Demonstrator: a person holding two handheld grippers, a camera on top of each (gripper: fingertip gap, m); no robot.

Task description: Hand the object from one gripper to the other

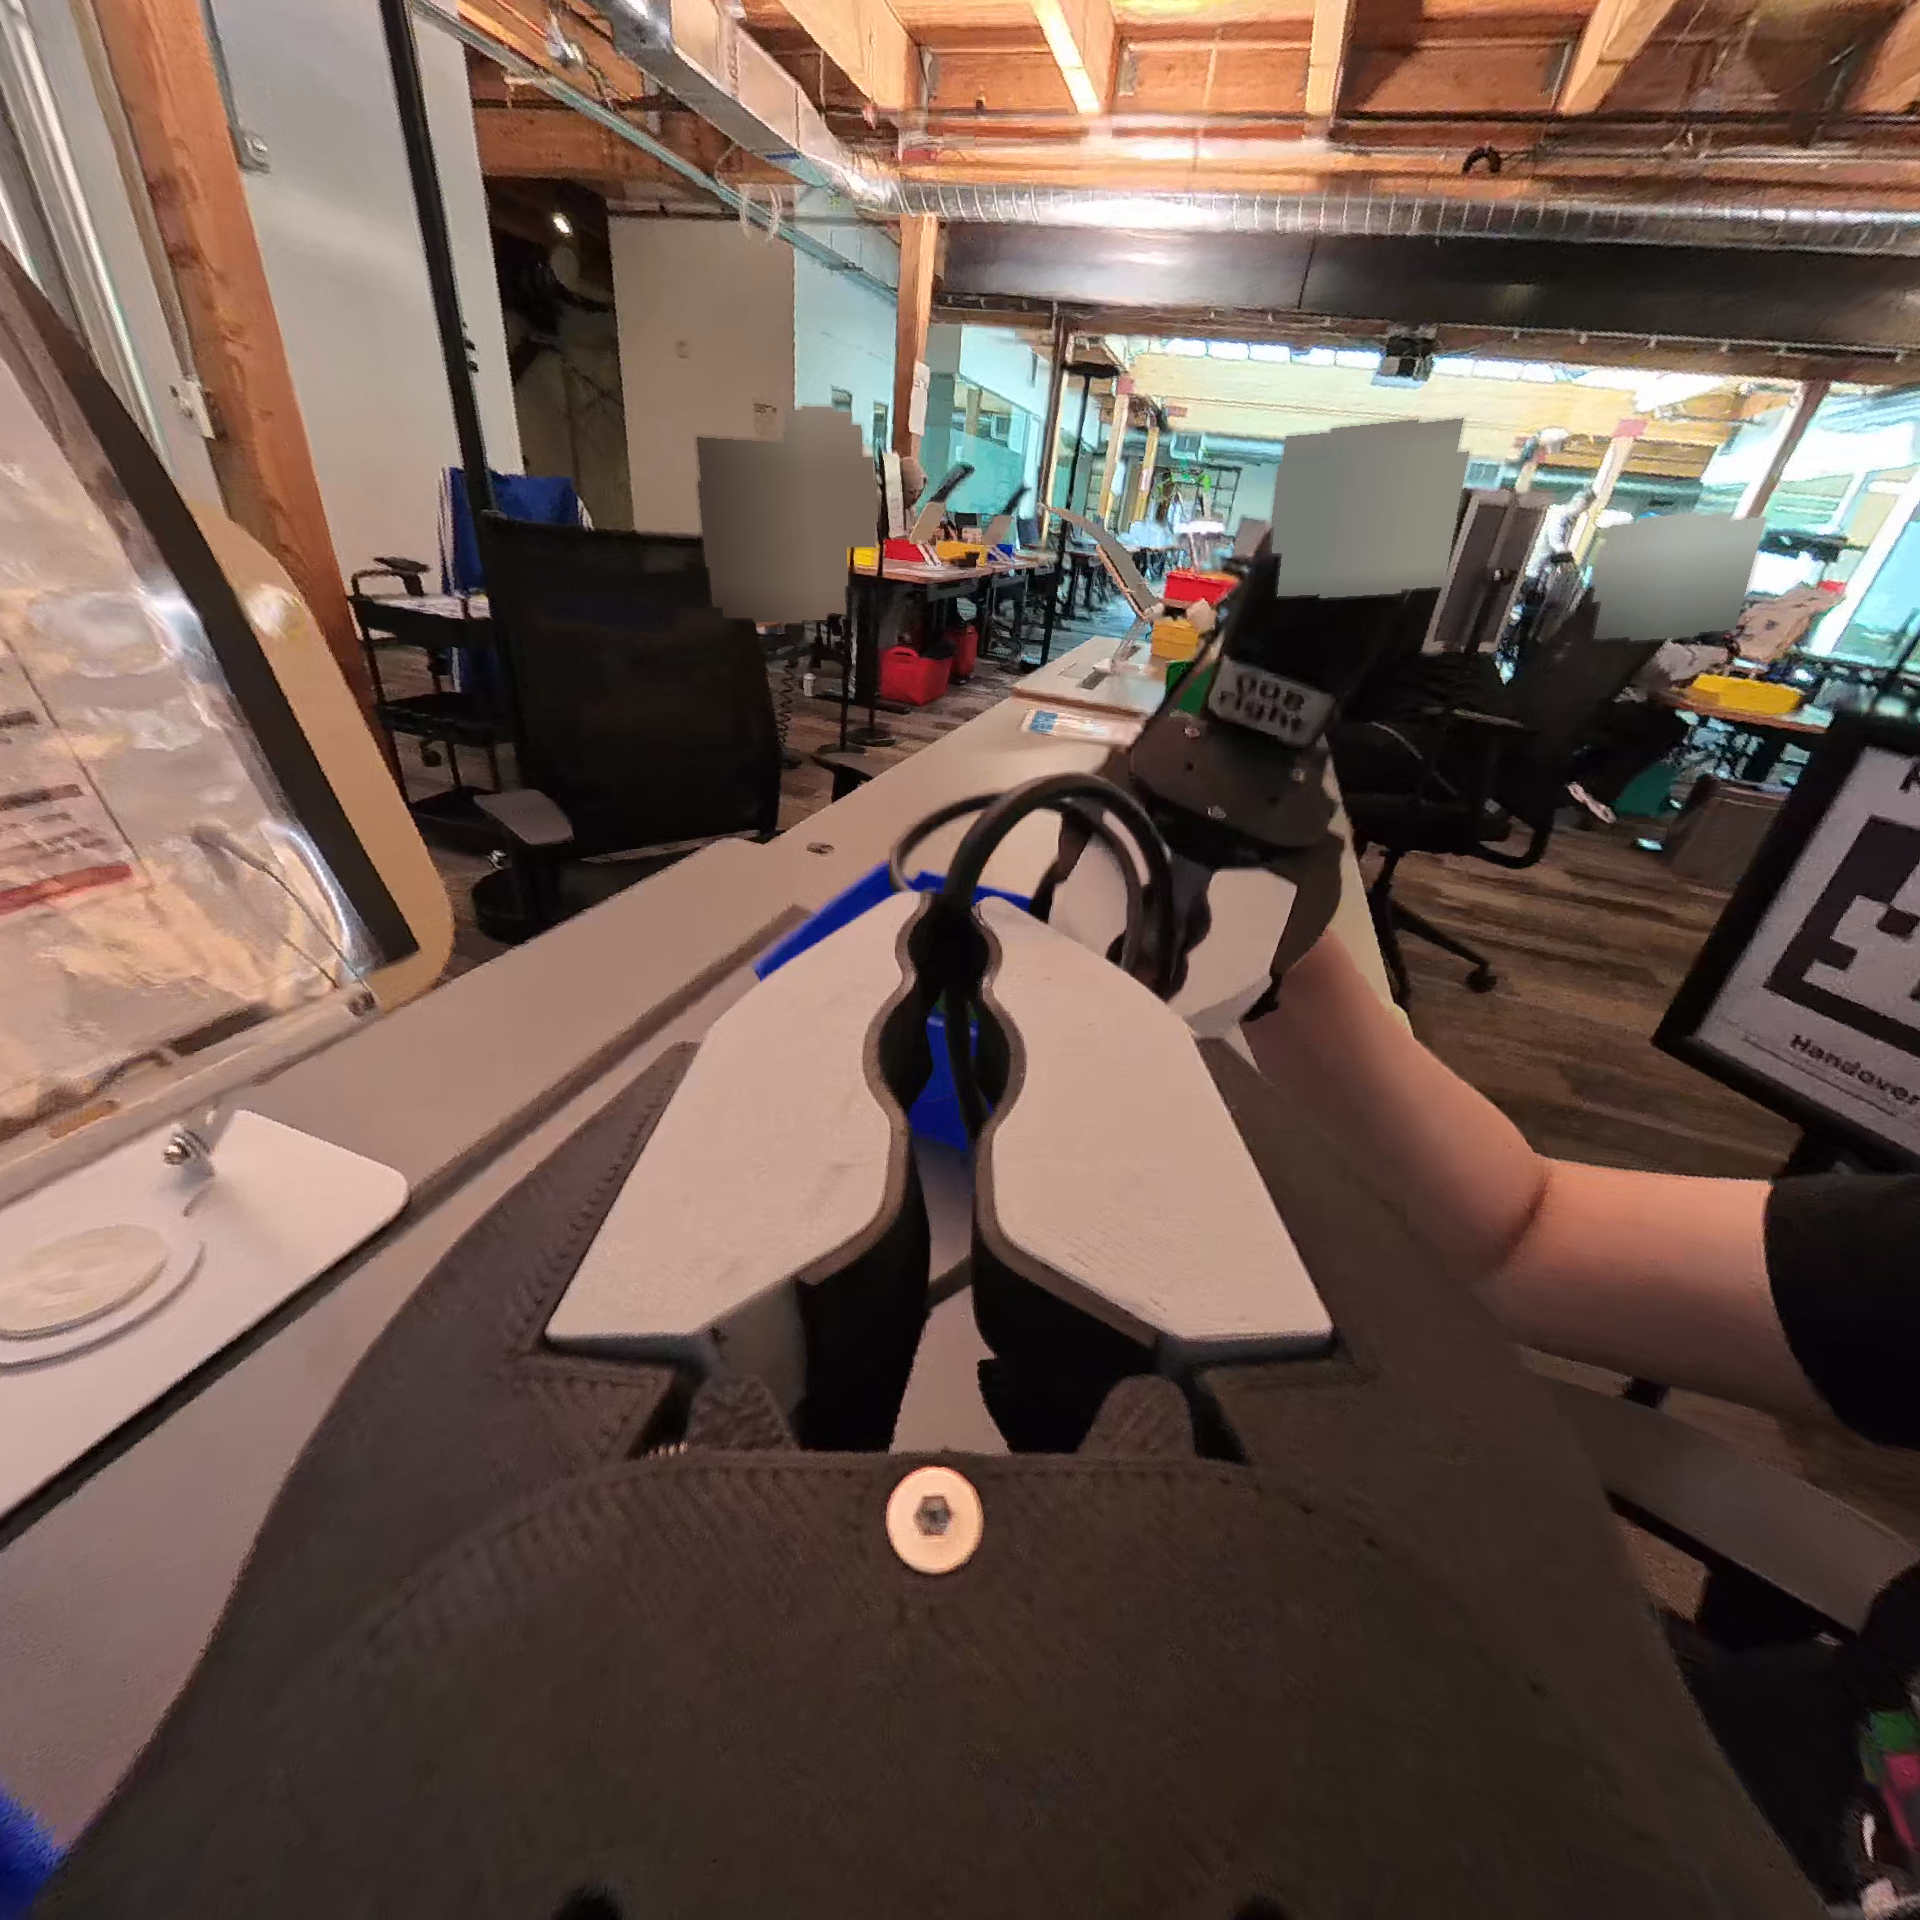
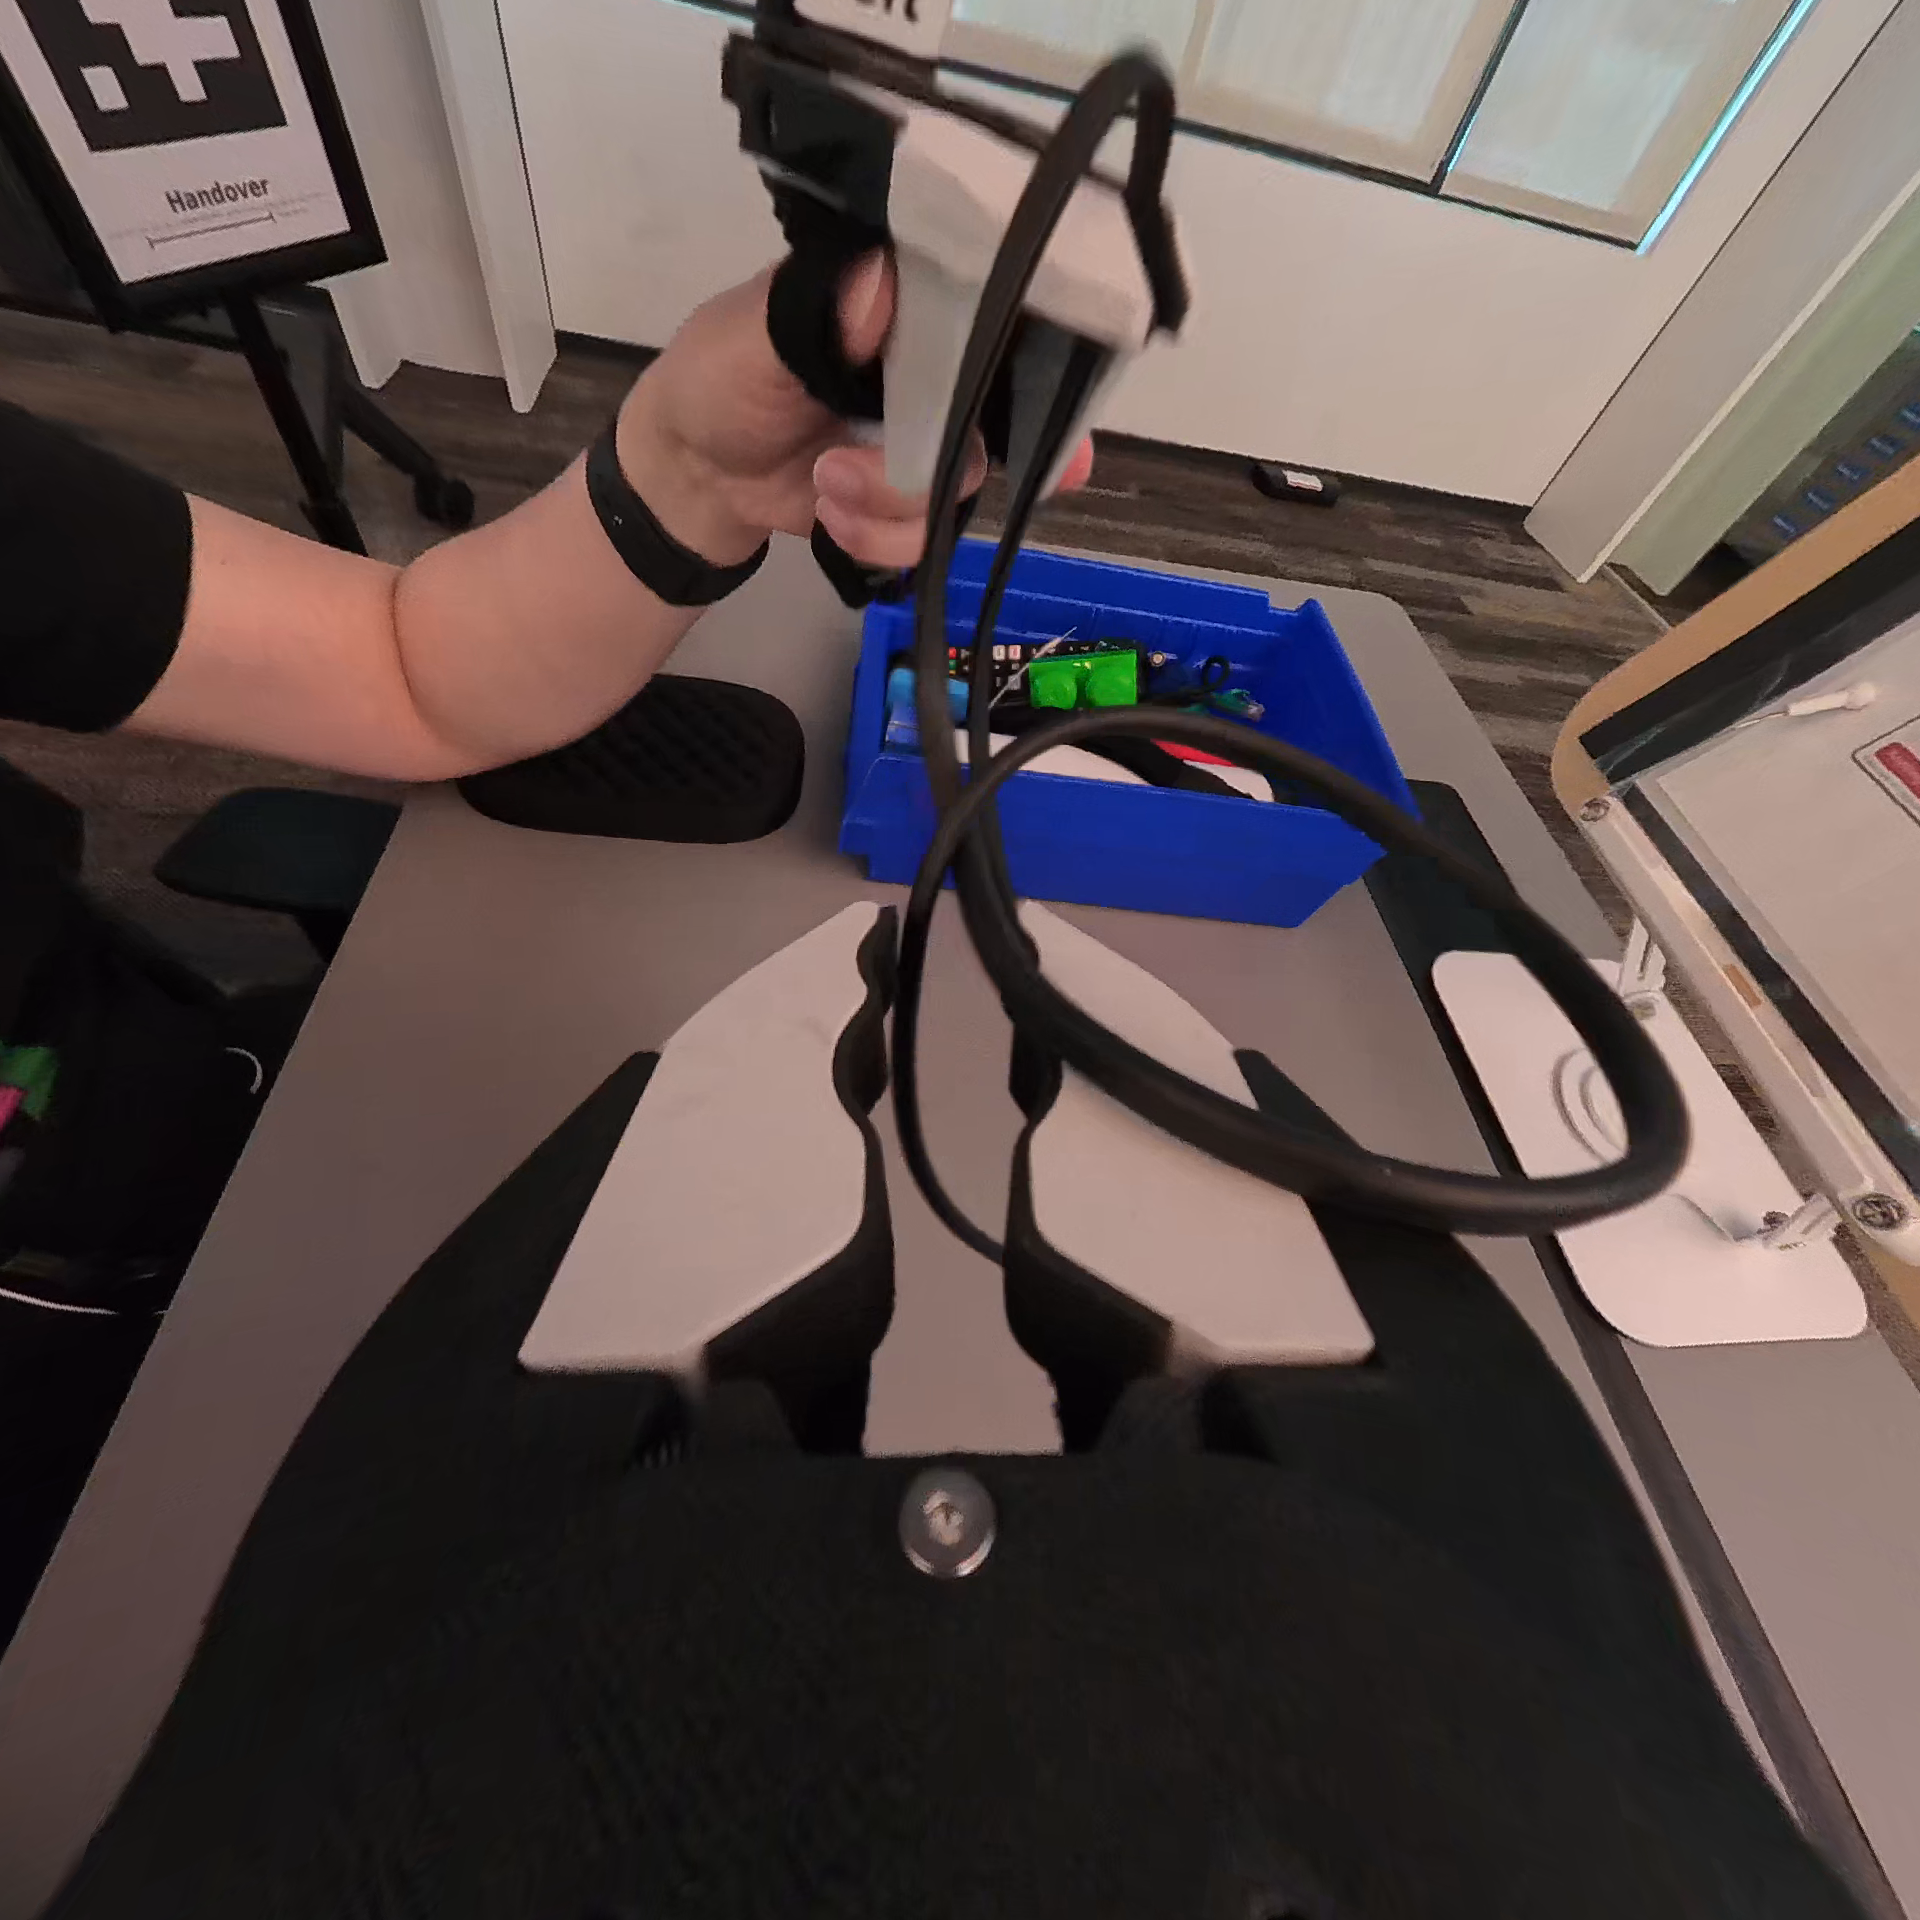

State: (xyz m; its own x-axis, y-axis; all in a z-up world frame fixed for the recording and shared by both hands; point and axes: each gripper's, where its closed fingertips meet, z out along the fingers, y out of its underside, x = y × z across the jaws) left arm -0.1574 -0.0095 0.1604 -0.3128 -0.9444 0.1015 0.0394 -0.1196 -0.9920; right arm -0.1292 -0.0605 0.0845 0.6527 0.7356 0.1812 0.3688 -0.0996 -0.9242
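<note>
A coiled black cable (image 1: 1039, 805) is pinched in my left gripper (image 1: 945, 920), which is shut on it; its loops rise above the fingertips. My right gripper (image 1: 1153, 935) shows just beyond, its white fingers on either side of the loops. In the right wrist view the right gripper (image 2: 951, 940) is open, and strands of the cable (image 2: 1455, 1195) hang between its fingers, close to the right finger. The left gripper (image 2: 1039, 312) holds the cable from above, over a blue bin (image 2: 1091, 852).
The blue bin, also in the left wrist view (image 1: 831, 925), holds a green brick (image 2: 1081, 681) and small parts. A black pad (image 2: 644, 758) lies on the grey table (image 2: 520, 987). A framed sign (image 2: 187, 135) stands left; a panel's white base (image 2: 1621, 1195) sits right. The left gripper's tips are roughly 10 centimeters from the right gripper's.
</note>
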